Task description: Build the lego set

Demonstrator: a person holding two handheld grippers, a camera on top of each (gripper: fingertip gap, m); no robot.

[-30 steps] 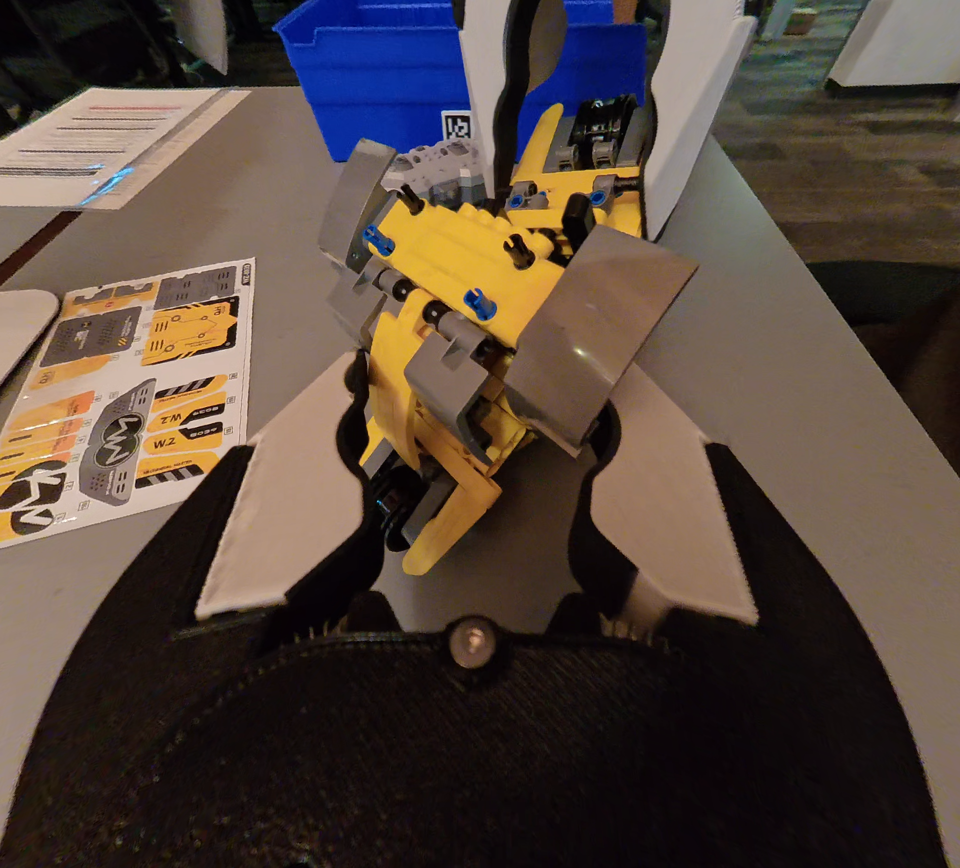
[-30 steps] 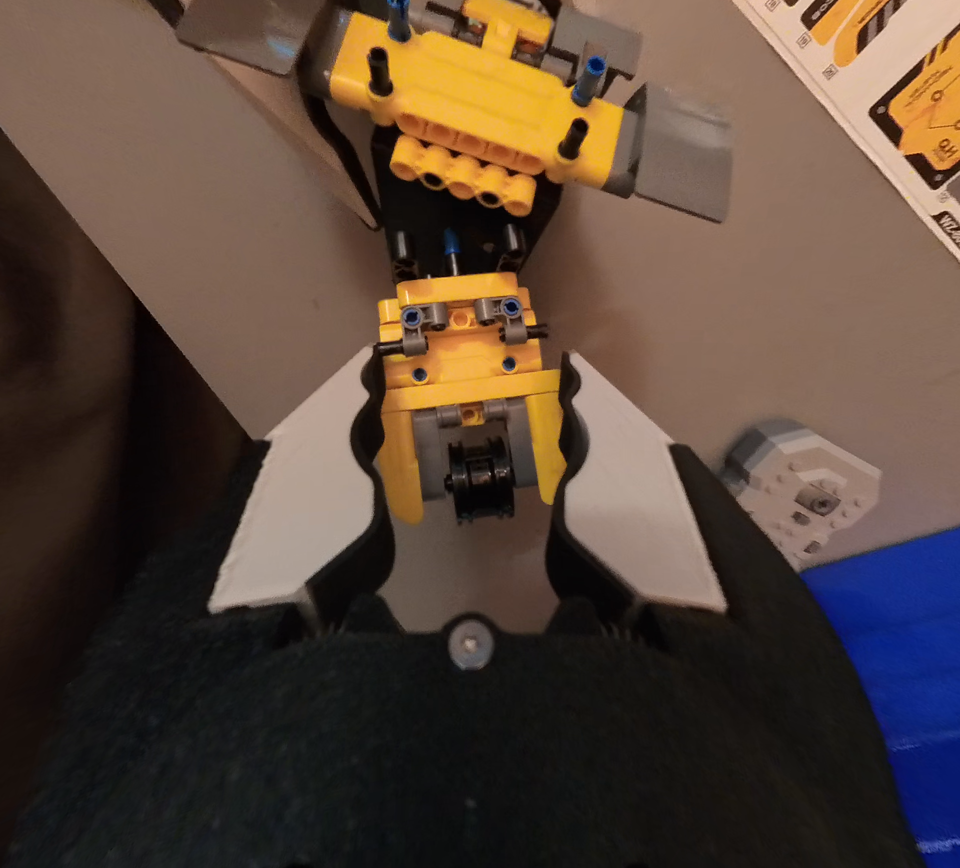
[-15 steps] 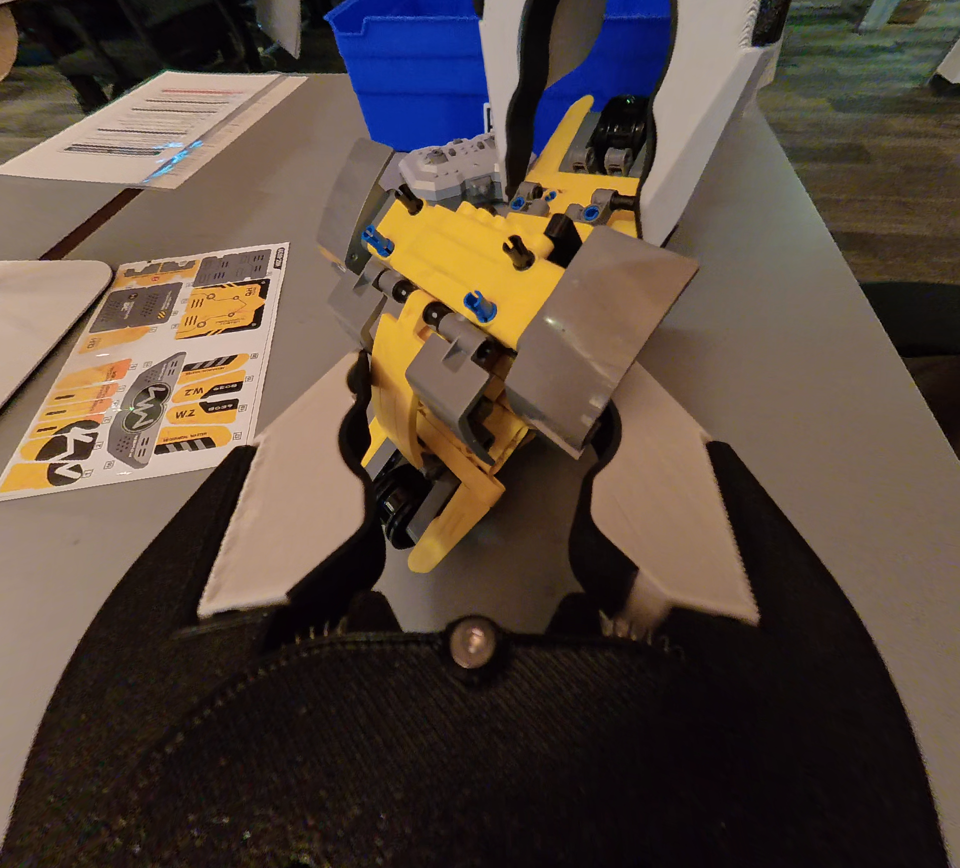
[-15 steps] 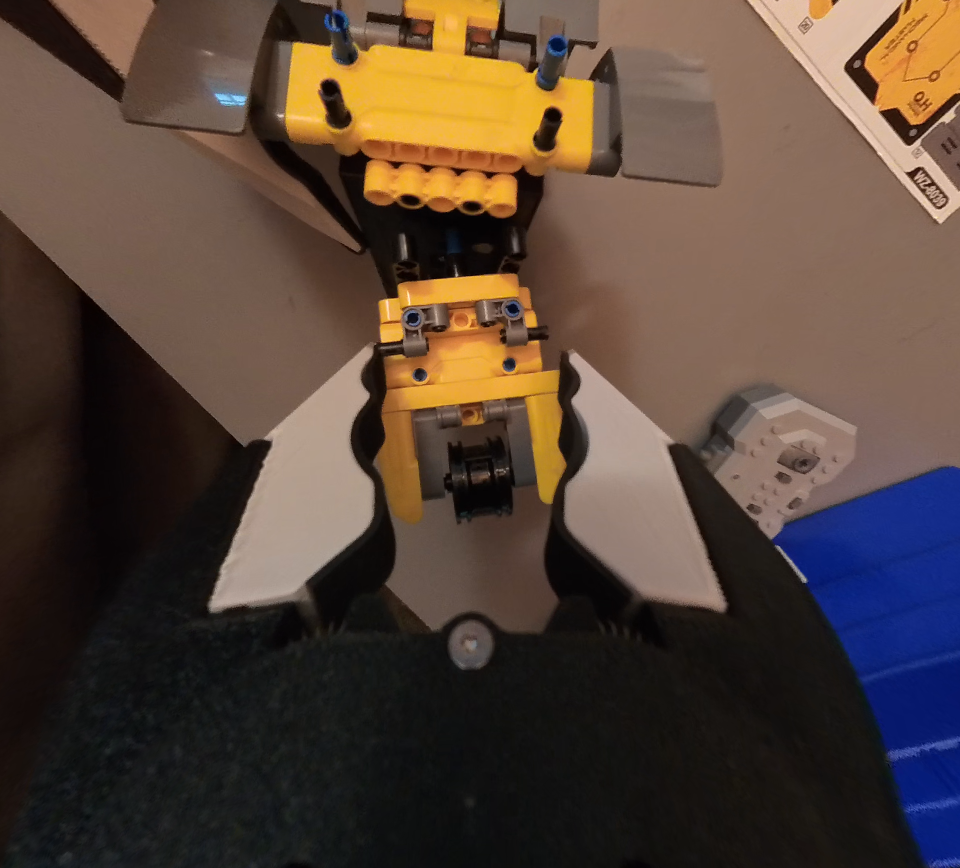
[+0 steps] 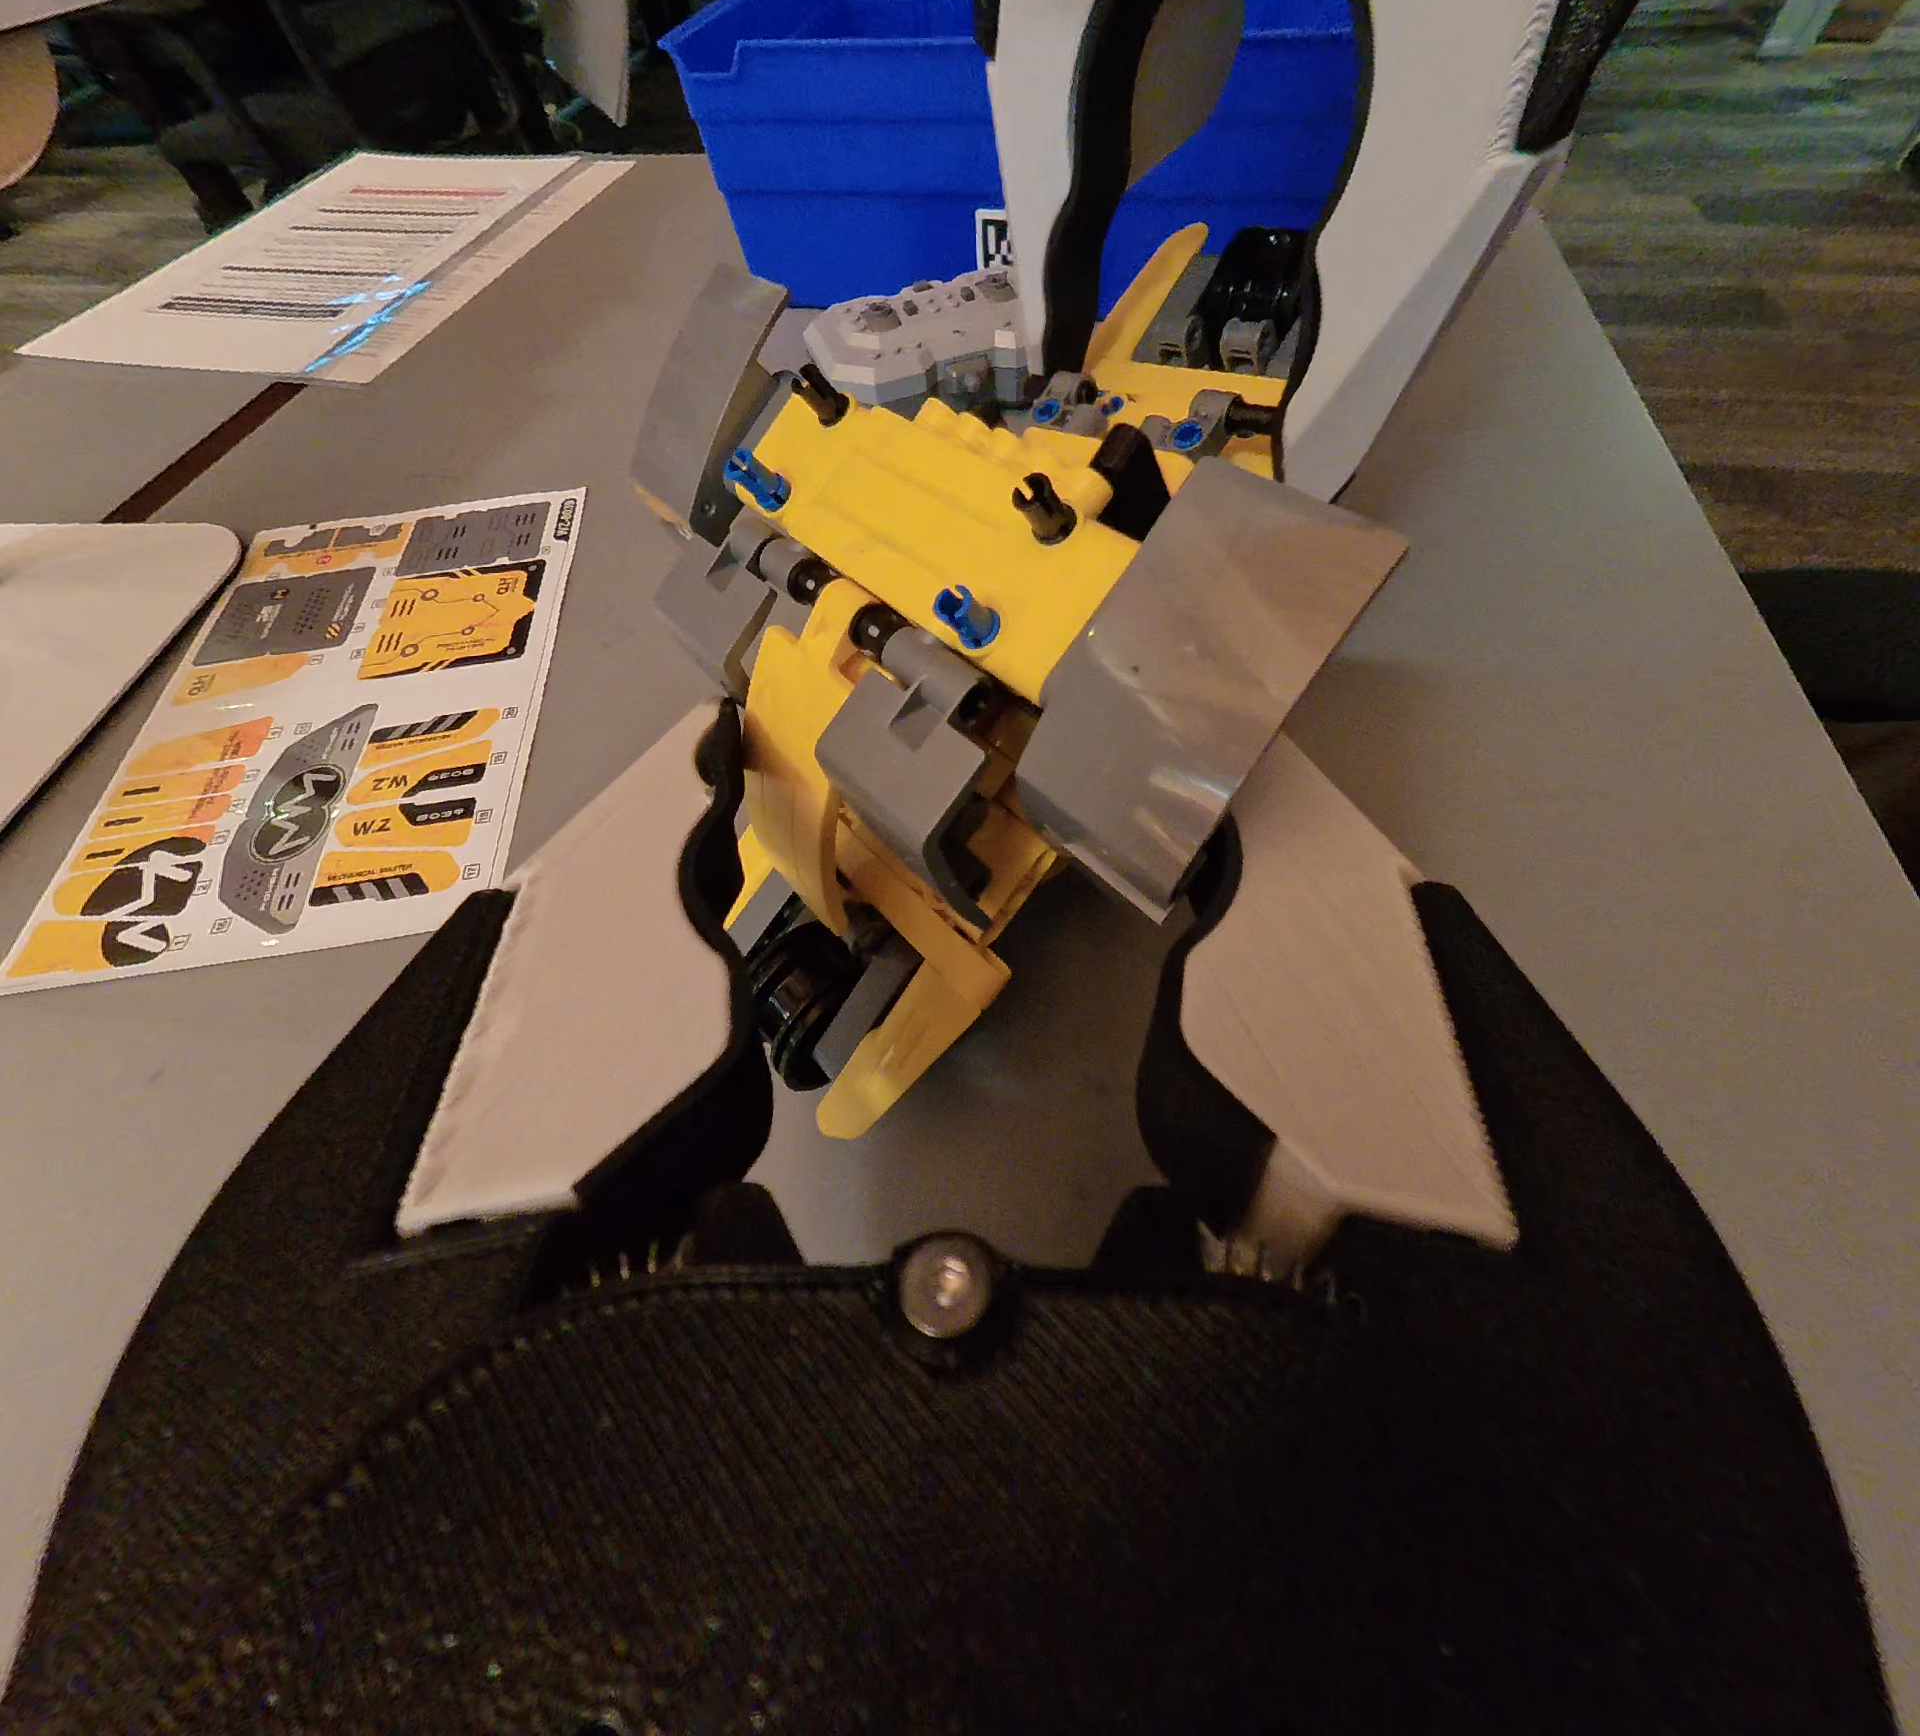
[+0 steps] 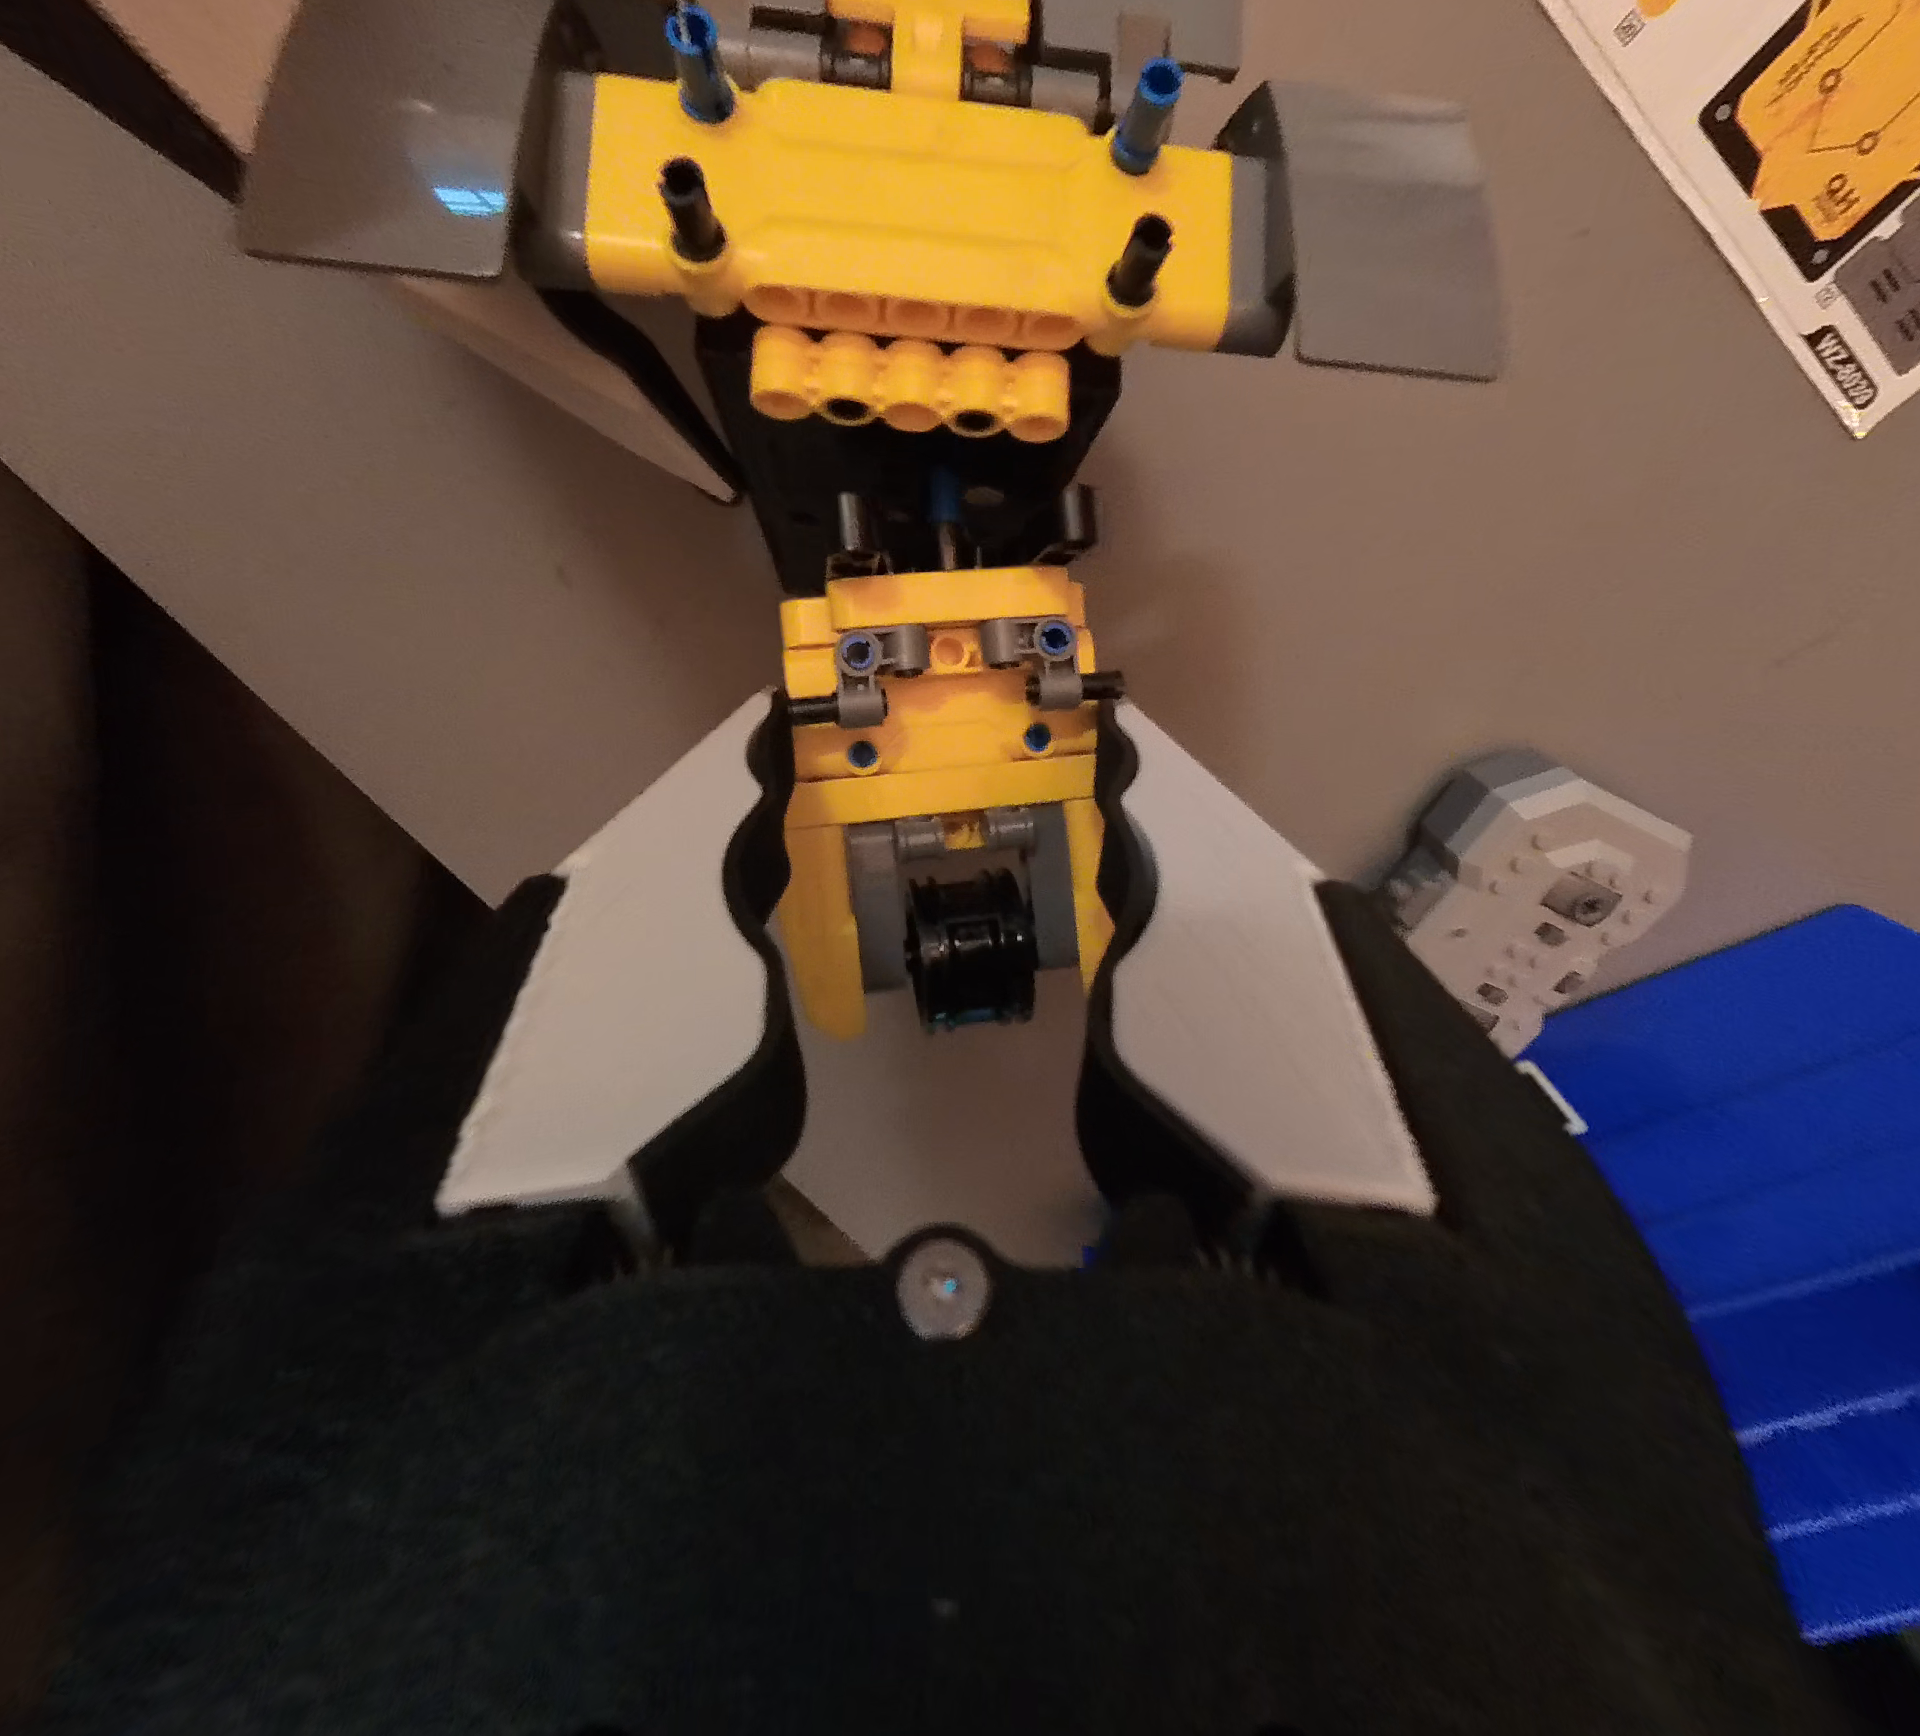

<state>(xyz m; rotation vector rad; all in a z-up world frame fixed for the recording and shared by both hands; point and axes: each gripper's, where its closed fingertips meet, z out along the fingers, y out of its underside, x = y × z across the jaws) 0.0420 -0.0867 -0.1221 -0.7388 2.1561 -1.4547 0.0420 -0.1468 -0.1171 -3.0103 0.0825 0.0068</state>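
While both grippers clamped it, the yellow-and-grey plastic brick-built vehicle model [image 5: 966, 647] hung mid-frame over the grey table [image 5: 1558, 855]

Left gripper [image 5: 966, 834] clenched the near end, right gripper [image 6: 940, 813] the wheel end; grey studded block [image 6: 1538, 897] lay lower right, unattached; sticker sheet [image 5: 301, 730] at left looked unused

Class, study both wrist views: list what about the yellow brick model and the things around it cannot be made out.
- Inside of the blue bin: left wrist view, hidden by its wall and the right gripper.
- Underside of the yellow brick model: both views, faces the table.
- Sticker sheet: right wrist view, cut off by the edge.
- Grey brick piece: left wrist view, partly behind the model.
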